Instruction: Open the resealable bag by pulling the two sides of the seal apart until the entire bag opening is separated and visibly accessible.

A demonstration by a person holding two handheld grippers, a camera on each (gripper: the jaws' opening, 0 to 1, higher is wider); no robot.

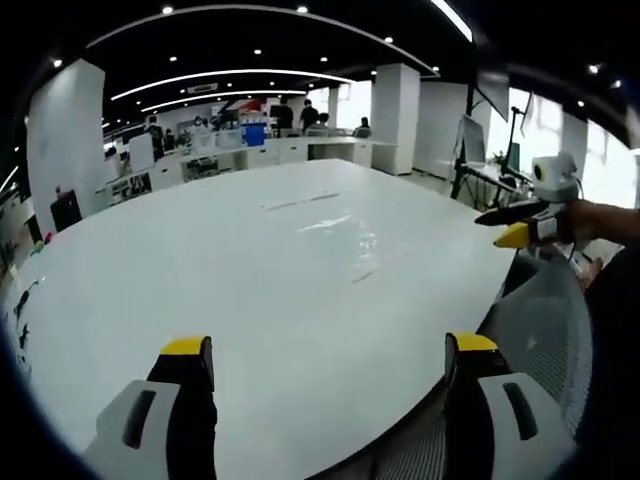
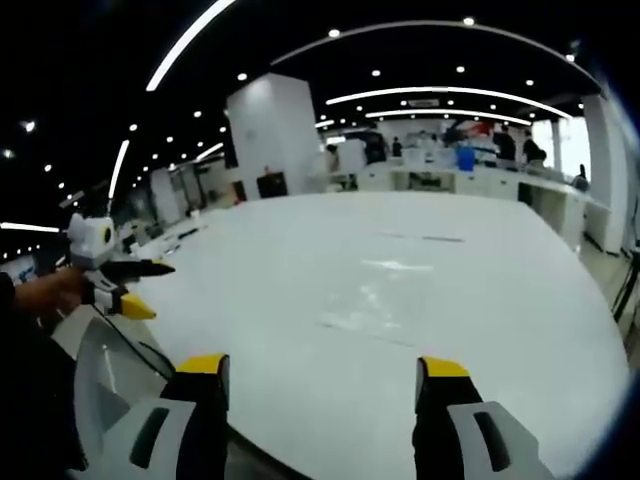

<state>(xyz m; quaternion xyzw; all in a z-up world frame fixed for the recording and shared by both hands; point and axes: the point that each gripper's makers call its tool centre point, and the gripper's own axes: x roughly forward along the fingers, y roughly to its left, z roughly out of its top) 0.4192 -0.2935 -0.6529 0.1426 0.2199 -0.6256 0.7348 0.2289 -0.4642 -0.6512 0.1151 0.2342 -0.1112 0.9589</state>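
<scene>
The opening stage is shown: nothing is gripped, and the seal is not yet engaged. In the left gripper view, the left gripper is seen at the bottom of the frame with its yellow-tipped jaws spread wide and nothing between them. In the right gripper view, the right gripper is likewise seen at the bottom of the frame, jaws spread and unloaded. Each gripper is also caught from the side at the edge of the other view, held in a hand above the table's edge.

A clear resealable bag is judged to lie flat on the white table, right of centre in the left gripper view, and is marked only by faint glare and a thin edge line. In the right gripper view the same faint sheen is seen near mid-frame. Its seal cannot be made out.

The next move is judged to require both grippers to be brought to the bag and one lip of the seal to be pinched by each.
</scene>
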